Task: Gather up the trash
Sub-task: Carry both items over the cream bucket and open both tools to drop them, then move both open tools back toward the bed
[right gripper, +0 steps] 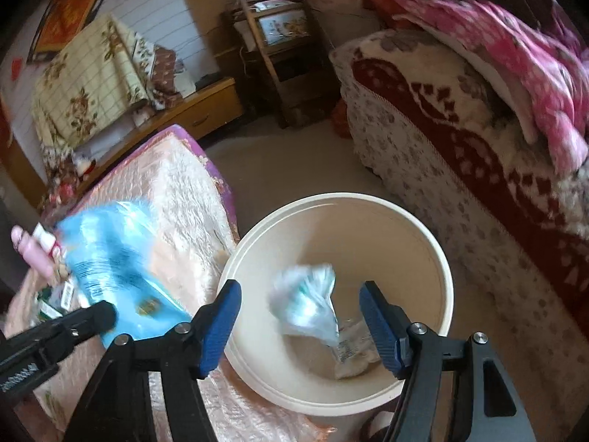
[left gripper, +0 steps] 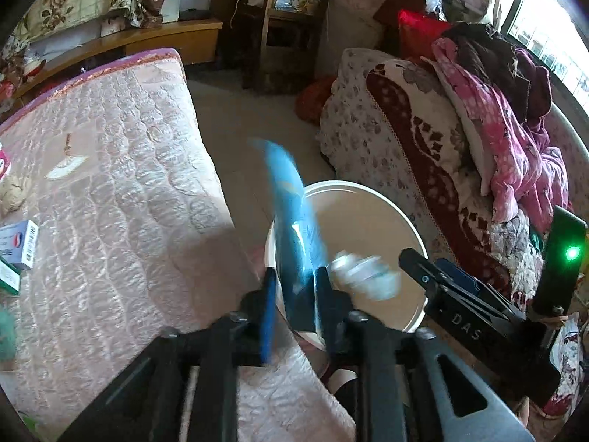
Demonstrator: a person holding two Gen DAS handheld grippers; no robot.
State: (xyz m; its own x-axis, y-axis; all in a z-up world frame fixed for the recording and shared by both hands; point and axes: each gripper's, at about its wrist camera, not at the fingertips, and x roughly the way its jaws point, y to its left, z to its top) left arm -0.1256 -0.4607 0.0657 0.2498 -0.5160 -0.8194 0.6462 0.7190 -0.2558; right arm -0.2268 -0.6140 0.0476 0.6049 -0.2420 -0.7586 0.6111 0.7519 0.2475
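Note:
My left gripper (left gripper: pixel 294 287) is shut on a blue plastic wrapper (left gripper: pixel 294 217), held upright at the near rim of a cream round bin (left gripper: pixel 371 188). The wrapper (right gripper: pixel 117 269) and the left gripper (right gripper: pixel 106 316) also show in the right wrist view, over the mattress edge. My right gripper (right gripper: pixel 300 316) is open and empty above the bin (right gripper: pixel 331 199). A crumpled white and teal wrapper (right gripper: pixel 305 302) is blurred in the air between its fingers, above a pale packet (right gripper: pixel 353 353) on the bin floor. The same crumpled wrapper (left gripper: pixel 364 272) shows in the left wrist view beside the right gripper (left gripper: pixel 423 269).
A pink quilted mattress (left gripper: pixel 121 191) lies left of the bin, with small boxes (left gripper: pixel 18 245) and other litter near its left edge. A blanket-covered sofa (left gripper: pixel 423 154) with pink clothes (left gripper: pixel 508 140) stands on the right. Tiled floor (left gripper: pixel 250 118) runs between them to a wooden shelf (left gripper: pixel 287 18).

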